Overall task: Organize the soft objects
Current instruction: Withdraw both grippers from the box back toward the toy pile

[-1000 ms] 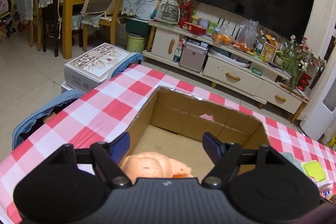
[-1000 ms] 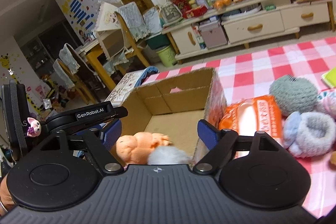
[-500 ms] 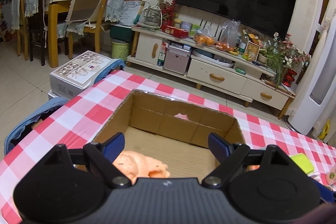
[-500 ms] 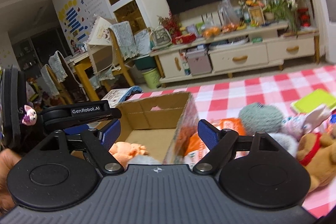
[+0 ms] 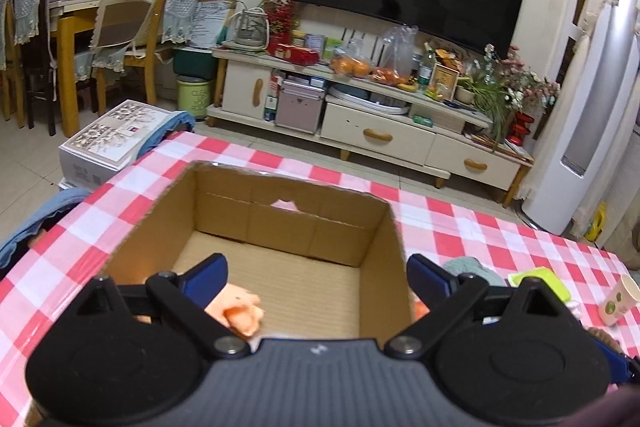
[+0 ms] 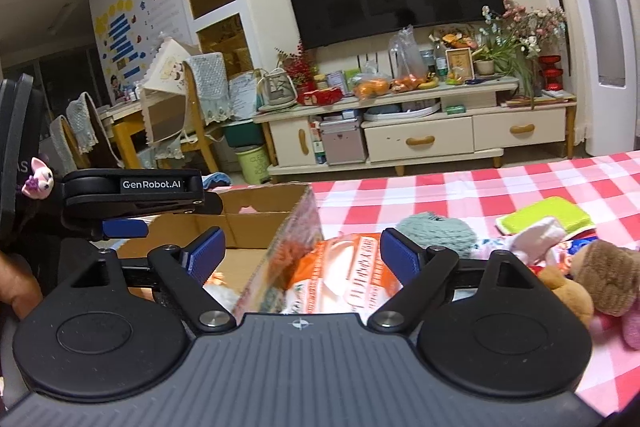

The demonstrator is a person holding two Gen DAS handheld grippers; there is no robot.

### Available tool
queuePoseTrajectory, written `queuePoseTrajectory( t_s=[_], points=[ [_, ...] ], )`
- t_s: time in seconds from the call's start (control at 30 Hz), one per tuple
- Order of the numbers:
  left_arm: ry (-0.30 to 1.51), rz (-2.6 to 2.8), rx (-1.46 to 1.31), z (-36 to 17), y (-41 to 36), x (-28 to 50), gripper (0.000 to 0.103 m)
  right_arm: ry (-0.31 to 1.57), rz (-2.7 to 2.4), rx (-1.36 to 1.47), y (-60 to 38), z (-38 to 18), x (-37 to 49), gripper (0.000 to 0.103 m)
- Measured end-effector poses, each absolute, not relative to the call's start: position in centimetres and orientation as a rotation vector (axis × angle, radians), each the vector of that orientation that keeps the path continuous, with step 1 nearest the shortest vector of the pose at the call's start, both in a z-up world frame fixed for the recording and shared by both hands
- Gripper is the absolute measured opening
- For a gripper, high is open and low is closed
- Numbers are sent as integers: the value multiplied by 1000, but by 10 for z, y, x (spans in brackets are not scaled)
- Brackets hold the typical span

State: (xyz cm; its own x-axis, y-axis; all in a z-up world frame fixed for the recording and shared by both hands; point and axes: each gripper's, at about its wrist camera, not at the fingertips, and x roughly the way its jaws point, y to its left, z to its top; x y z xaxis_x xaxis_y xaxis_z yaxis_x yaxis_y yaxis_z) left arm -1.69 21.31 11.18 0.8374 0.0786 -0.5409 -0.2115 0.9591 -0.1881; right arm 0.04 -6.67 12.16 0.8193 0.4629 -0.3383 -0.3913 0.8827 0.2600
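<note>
An open cardboard box (image 5: 280, 223) (image 6: 276, 211) stands on the red-checked table. Inside it lies an orange plush toy (image 5: 240, 311), beside my left gripper's left finger. My left gripper (image 5: 318, 273) hangs over the box's near side, its jaws opening, nothing between them. My right gripper (image 6: 302, 253) stands open over the box's right wall and an orange packet (image 6: 352, 275) beside it, gripping nothing. A white fluffy thing (image 6: 224, 297) shows in the box in the right wrist view. Right of the box lie a grey-green knitted ball (image 6: 436, 233), a brown plush bear (image 6: 600, 275) and a pink plush (image 6: 538, 239).
A green sponge (image 6: 544, 217) (image 5: 540, 281) and a paper cup (image 5: 618, 301) sit at the table's right. A white box (image 5: 112, 139) and blue cloth (image 5: 40, 219) lie past the table's left edge. A TV cabinet (image 5: 380, 135) and chairs (image 5: 132, 39) stand beyond.
My left gripper's jaws have widened and it has drawn back from the orange plush, which stays in the box. My right gripper has swung rightward, bringing the bear and packet into view.
</note>
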Motion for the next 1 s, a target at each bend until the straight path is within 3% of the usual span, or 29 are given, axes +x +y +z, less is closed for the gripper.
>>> queuePoseTrajectory(
  t_s=[1.0],
  points=[
    [562,9,-144,105,123,-22,96,354,227,200,-130,106,-26,103]
  ],
)
